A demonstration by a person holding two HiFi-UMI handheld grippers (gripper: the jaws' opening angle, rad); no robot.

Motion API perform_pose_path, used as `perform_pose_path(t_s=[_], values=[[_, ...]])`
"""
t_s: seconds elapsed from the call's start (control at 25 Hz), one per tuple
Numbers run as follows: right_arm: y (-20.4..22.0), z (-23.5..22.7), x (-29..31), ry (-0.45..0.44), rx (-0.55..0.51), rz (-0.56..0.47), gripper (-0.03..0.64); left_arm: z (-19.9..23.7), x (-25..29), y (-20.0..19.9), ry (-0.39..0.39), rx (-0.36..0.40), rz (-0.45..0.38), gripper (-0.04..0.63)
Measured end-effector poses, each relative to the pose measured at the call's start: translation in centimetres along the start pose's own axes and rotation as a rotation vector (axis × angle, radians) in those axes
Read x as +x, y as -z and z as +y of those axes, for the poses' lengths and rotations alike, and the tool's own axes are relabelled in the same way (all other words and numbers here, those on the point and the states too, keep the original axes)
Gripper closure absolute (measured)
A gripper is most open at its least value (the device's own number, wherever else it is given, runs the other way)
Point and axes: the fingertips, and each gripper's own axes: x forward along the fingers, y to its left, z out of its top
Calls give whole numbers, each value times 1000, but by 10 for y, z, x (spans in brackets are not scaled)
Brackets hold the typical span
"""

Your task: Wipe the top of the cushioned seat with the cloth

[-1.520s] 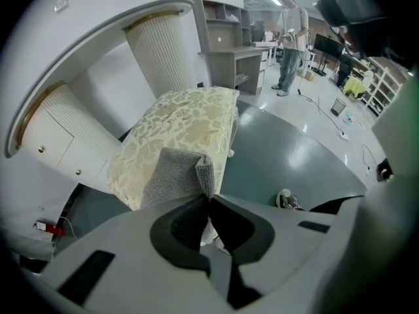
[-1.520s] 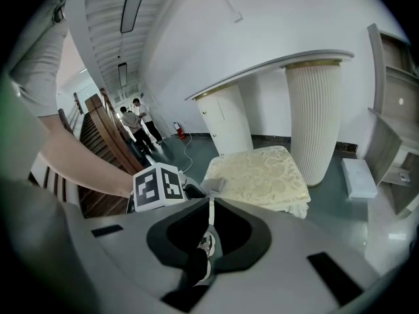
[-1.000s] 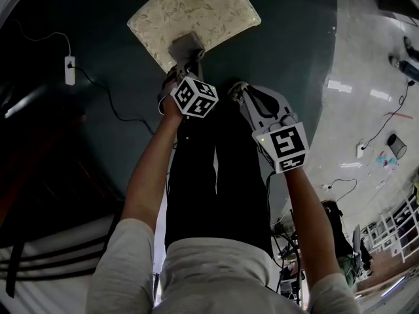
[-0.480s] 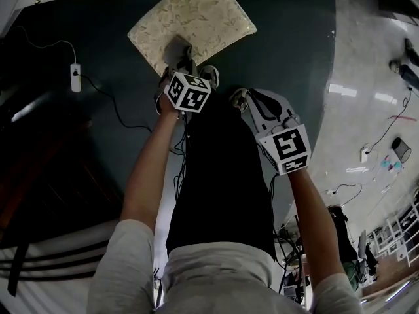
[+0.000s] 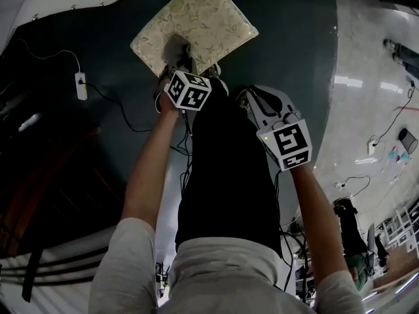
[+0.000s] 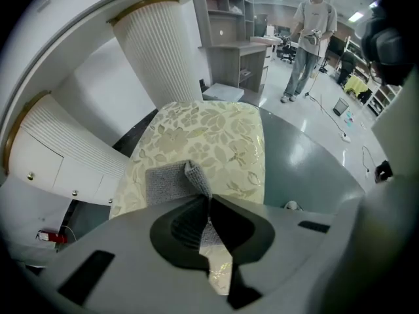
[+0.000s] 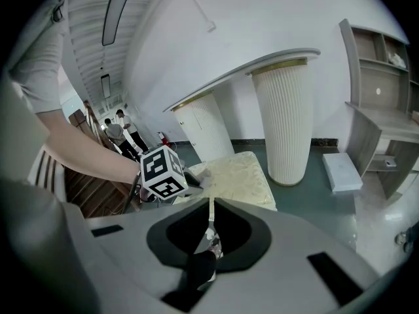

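The person stands over the cushioned seat point(image 5: 203, 15), a pale, leaf-patterned square pad that sits low on the dark green floor point(image 5: 294, 38) just ahead of their feet, with two white fluted columns point(image 6: 163, 51) rising behind it. The left gripper point(image 6: 208, 201) points steeply down at the near part of the seat top, and its jaws are clamped on the grey cloth point(image 6: 167, 182): a fold of the fabric runs up between the pads, while the rest of it lies flat against the cushion, close to the near edge and towards its left side. The right gripper point(image 7: 210, 205) is held off to the right beside the person's dark trouser leg point(image 5: 222, 175), clear of the seat. Its jaws are pressed together with nothing caught in them; only a thin slit shows below the tips. From that side the left gripper's marker cube point(image 7: 162, 172) sits over the near corner of the cushion. A white power strip point(image 5: 81, 86) lies on the floor well to the left, its dark cable trailing across towards the person. Far across the room, on the shiny pale flooring, another person point(image 6: 308, 38) stands by some desks.
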Motion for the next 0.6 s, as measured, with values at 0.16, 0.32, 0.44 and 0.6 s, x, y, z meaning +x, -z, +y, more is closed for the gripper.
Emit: perform_pose_path(t_s=[0.16, 0.32, 0.44, 0.6], values=[[-17, -7, 9, 22, 13, -10, 586, 23, 7, -7, 2, -2, 3, 566], [-28, -17, 19, 44, 34, -2, 586, 43, 11, -15, 20, -32, 8, 566], [-40, -22, 29, 63, 54, -5, 586, 59, 15, -18, 28, -21, 12, 566], [-60, -29, 47, 79, 78, -17, 586, 83, 19, -24, 34, 10, 17, 566]])
